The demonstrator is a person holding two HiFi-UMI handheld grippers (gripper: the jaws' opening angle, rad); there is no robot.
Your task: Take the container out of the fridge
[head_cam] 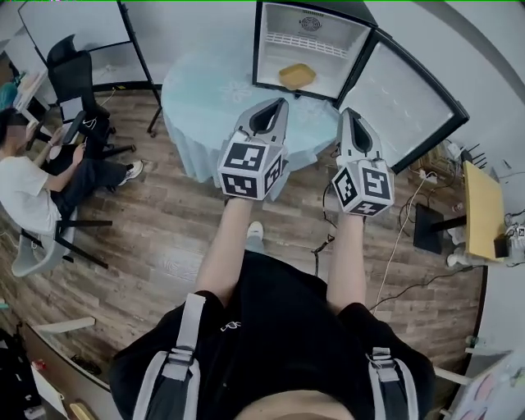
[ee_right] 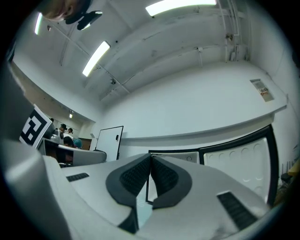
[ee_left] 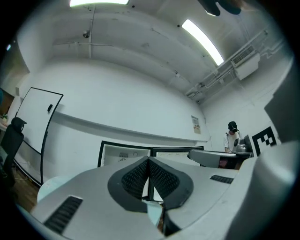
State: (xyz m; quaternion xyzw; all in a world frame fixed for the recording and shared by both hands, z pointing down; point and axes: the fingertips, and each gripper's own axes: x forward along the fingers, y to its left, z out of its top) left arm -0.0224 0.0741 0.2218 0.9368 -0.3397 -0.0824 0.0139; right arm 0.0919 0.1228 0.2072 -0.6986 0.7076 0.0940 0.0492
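A small white fridge (head_cam: 275, 49) stands on a round table with its door (head_cam: 410, 98) swung open to the right. On its floor lies a shallow yellow container (head_cam: 297, 76). My left gripper (head_cam: 280, 103) is held in front of the fridge, below the container, jaws shut and empty. My right gripper (head_cam: 346, 112) hovers beside it near the door's hinge edge, also shut on nothing. In the left gripper view the gripper (ee_left: 148, 160) points at the fridge (ee_left: 124, 154); in the right gripper view the gripper (ee_right: 151, 156) faces the fridge (ee_right: 173, 157) and the door (ee_right: 236, 161).
The round table (head_cam: 205, 98) has a pale blue cloth. A person (head_cam: 33, 184) sits on a chair at the left, next to a black office chair (head_cam: 74, 74) and a whiteboard (head_cam: 74, 25). A desk (head_cam: 484, 209) and floor cables (head_cam: 402, 238) are at the right.
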